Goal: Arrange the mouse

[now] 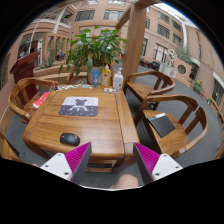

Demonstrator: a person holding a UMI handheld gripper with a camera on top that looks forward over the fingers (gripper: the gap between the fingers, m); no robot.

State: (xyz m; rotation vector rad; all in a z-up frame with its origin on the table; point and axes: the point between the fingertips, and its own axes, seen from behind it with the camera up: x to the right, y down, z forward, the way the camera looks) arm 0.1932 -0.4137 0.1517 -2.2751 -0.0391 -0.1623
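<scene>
A black computer mouse (69, 138) lies on the wooden table (100, 125) near its front edge, just ahead of my left finger. A patterned mouse mat (79, 106) lies farther back near the table's middle. My gripper (112, 162) is held in front of the table's edge, above the floor. Its two fingers, with magenta pads (72, 160), stand wide apart with nothing between them.
Wooden armchairs stand to the right (172, 125) and left (22, 95) of the table. Bottles (106, 76) and a potted plant (92, 45) stand at the table's far end. A red object (41, 99) lies at its left side. A dark pad (161, 123) lies on the right chair's seat.
</scene>
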